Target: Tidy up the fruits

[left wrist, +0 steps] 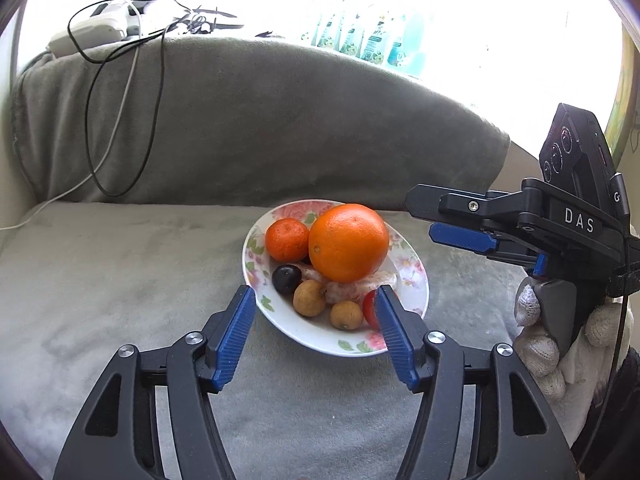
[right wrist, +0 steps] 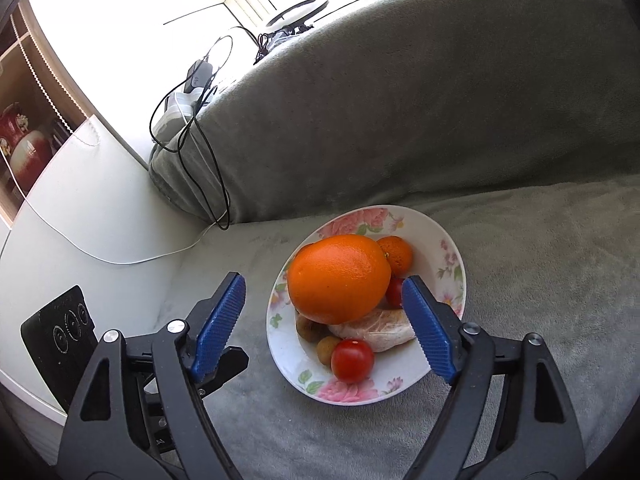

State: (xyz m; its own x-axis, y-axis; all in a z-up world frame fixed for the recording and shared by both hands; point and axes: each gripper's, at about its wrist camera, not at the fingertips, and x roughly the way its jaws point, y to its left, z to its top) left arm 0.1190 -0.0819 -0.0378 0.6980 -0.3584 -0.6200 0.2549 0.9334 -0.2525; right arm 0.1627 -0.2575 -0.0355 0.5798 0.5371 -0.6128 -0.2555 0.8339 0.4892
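Observation:
A floral white plate [left wrist: 414,280] [right wrist: 448,248] sits on a grey blanket. It holds a big orange [left wrist: 348,242] [right wrist: 338,278], a mandarin [left wrist: 287,239] [right wrist: 396,255], a dark plum [left wrist: 286,279], two brown longans [left wrist: 309,298], peeled citrus pieces [right wrist: 376,332] and a red tomato [right wrist: 352,360]. My left gripper [left wrist: 316,292] is open. Its blue pads straddle the plate's near rim, and I cannot tell whether they touch anything. My right gripper [right wrist: 324,280] [left wrist: 420,218] is open wide just off the plate's edge. A hand in a white glove [left wrist: 536,344] holds it.
The blanket-draped sofa back [left wrist: 280,120] rises behind the plate. Black and white cables [left wrist: 120,120] hang over it from white devices [left wrist: 100,24]. Bottles [left wrist: 360,36] line the bright window sill. A white surface [right wrist: 100,200] and a shelf with a red vase [right wrist: 24,140] lie left.

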